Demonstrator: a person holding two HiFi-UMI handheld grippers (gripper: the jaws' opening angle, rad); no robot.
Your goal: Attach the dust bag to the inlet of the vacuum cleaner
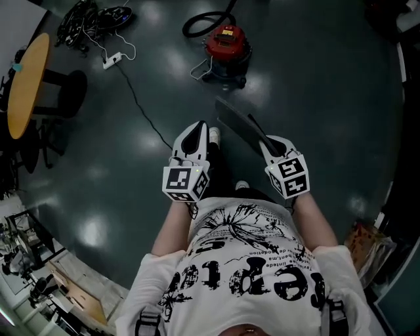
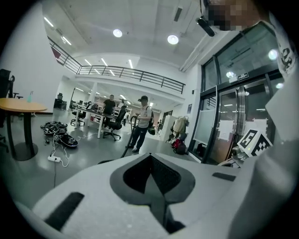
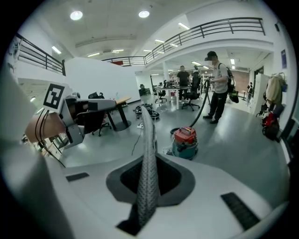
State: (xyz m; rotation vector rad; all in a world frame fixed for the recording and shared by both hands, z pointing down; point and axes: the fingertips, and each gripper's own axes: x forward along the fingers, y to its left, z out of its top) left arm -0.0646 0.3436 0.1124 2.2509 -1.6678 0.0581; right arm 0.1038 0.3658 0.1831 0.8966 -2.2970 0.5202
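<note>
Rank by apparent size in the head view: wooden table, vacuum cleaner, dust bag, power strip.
1. wooden table
2. vacuum cleaner and dust bag: close. The bag is nearer the camera and seen at a slant, so not ranked.
3. power strip

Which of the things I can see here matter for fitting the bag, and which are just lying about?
For the job: flat grey woven dust bag, clamped in the right claw; red drum vacuum cleaner on the floor ahead.
Lying about: white power strip and its cord; tangle of black cables; round wooden table.
</note>
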